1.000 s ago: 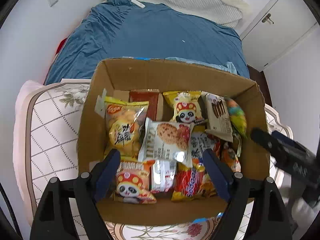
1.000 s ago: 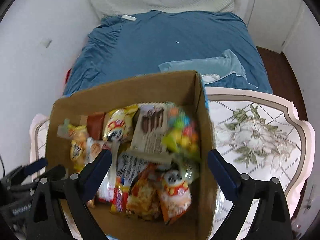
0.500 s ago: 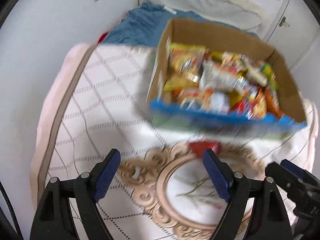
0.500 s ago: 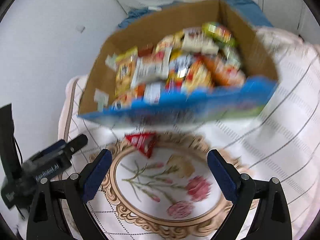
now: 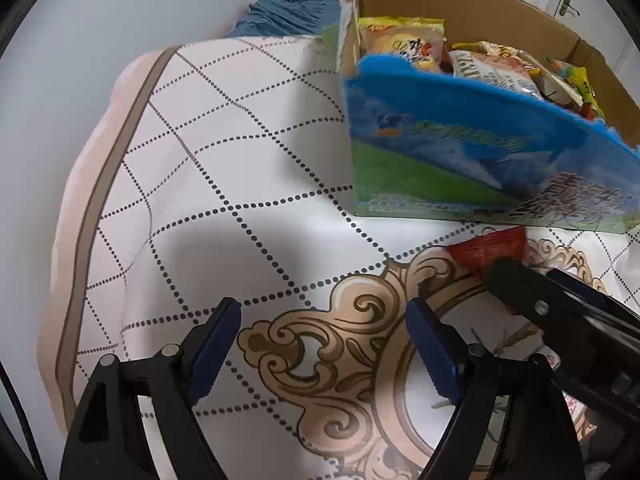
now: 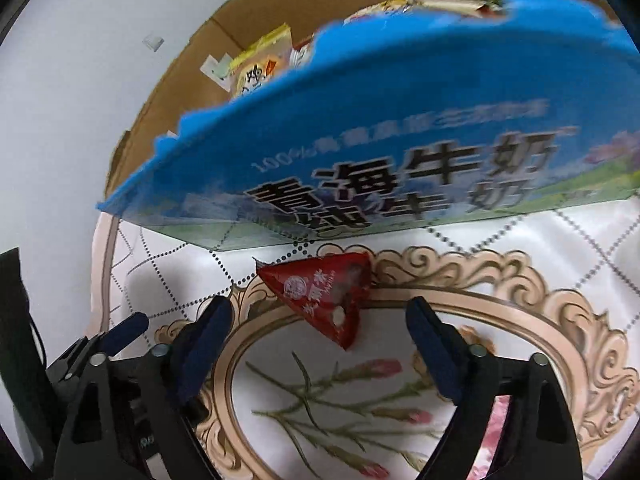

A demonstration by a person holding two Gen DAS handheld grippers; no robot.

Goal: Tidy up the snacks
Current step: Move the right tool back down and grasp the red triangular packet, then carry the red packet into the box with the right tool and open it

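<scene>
A blue and green cardboard box full of snack packets stands on a white quilted cover. The box also fills the top of the right wrist view. A red triangular snack packet lies on the cover just in front of the box, and shows in the left wrist view. My right gripper is open, low over the cover, its jaws on either side of the red packet's near end. My left gripper is open and empty above the cover, left of the red packet.
The cover has a gold scroll oval with flowers. A blue bedspread lies beyond it by the white wall. The right gripper's body crosses the left wrist view at the lower right.
Both grippers have pulled back from over the box and dropped low to the cover in front of it. The right gripper has closed in on the red packet.
</scene>
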